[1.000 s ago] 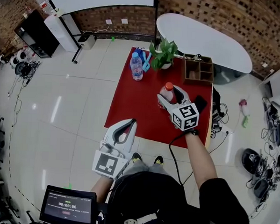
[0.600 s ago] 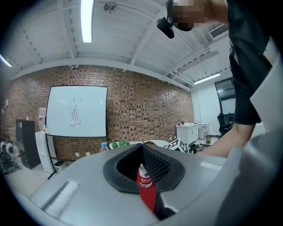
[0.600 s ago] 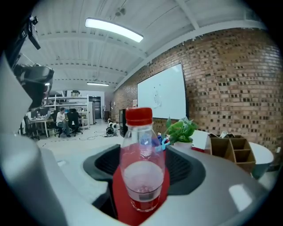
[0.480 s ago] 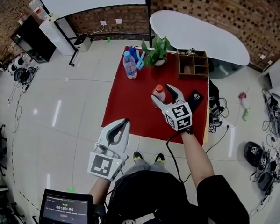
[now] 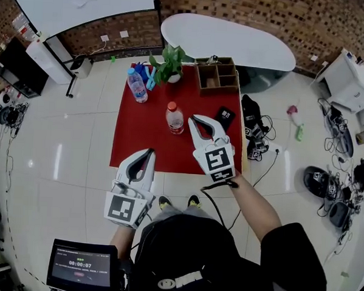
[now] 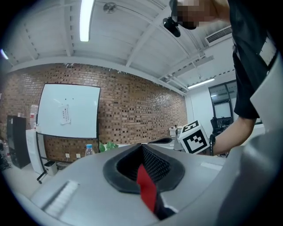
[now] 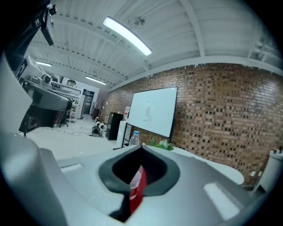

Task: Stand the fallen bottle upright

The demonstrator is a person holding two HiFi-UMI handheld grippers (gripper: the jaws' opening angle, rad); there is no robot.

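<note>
The bottle (image 5: 174, 118) stands upright on the red table (image 5: 130, 142), so the task looks done; the right gripper (image 5: 196, 121), near it, has just closed on nothing; the left gripper (image 5: 150, 152) hangs shut, empty; next, I'd judge, simply draw clear.

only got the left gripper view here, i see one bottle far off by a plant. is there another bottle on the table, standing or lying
Observer: Yes. A red-capped bottle stands upright near the middle of the red table, cap up.
Operator: is the right tool on it
Observer: No. The right tool is just right of the bottle and not gripping it. Its jaws have just closed with nothing between them.
Operator: anything else close by
Observer: A dark flat object lies on the cloth, right of that tool.
</note>
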